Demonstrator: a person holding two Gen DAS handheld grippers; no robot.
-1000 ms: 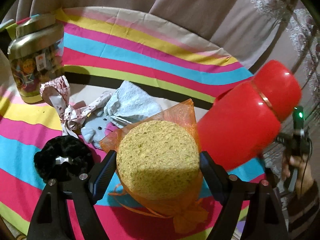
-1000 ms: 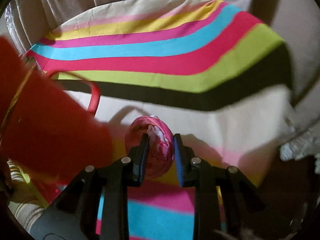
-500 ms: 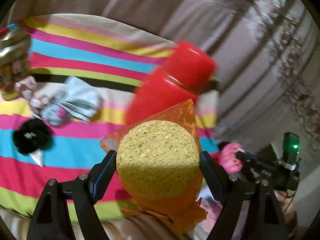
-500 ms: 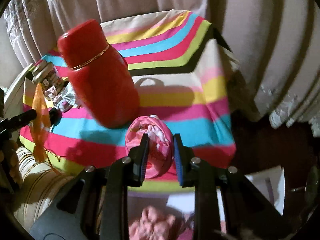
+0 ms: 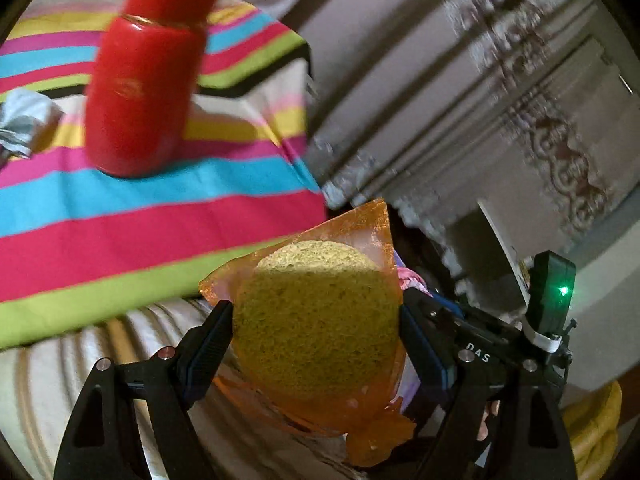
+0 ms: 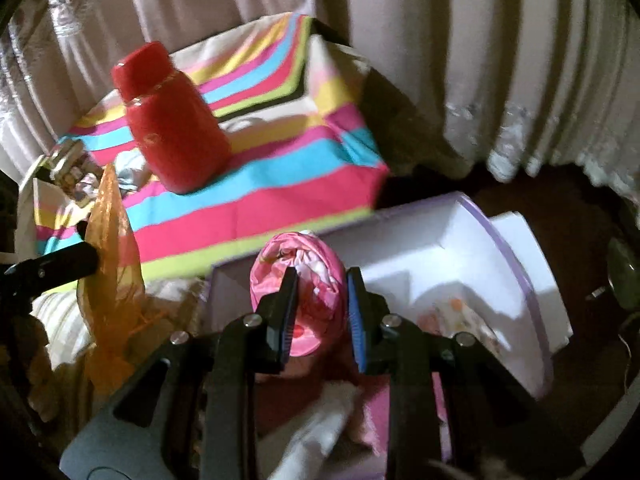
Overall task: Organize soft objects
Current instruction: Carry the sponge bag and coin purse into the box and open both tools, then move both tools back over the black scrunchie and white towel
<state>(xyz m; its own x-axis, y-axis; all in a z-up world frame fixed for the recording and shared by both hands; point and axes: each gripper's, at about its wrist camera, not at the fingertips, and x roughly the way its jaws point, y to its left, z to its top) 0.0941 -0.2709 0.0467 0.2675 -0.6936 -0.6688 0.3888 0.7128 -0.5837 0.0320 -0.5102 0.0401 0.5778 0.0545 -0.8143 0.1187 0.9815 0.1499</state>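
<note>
Two loads: both grippers carry a soft item, neither released.
Left gripper [image 5: 316,344]: jaws spread wide, pads pressed on the flanks of the yellow sponge [image 5: 318,312] in its orange mesh bag [image 5: 372,436].
Right gripper [image 6: 322,314]: jaws drawn narrow, pinching the pink rolled cloth [image 6: 304,276].
Change, left view: a second ago the sponge hung over the striped tablecloth [image 5: 120,236] among the toys; now the table edge sits to its left and the sponge is off the table, over a pale striped cushion.
Change, right view: tablecloth filled the frame a second ago; now I see the white box [image 6: 472,240] with lilac rim directly under the cloth roll, pink and white fabric already inside.
Left behind: red flask [image 5: 142,76] upright on the cloth.
Meaning: I judge the carry nearly over; the roll looks placed to drop in, the sponge is still short of the box.
Blur: heavy; box contents unclear.
</note>
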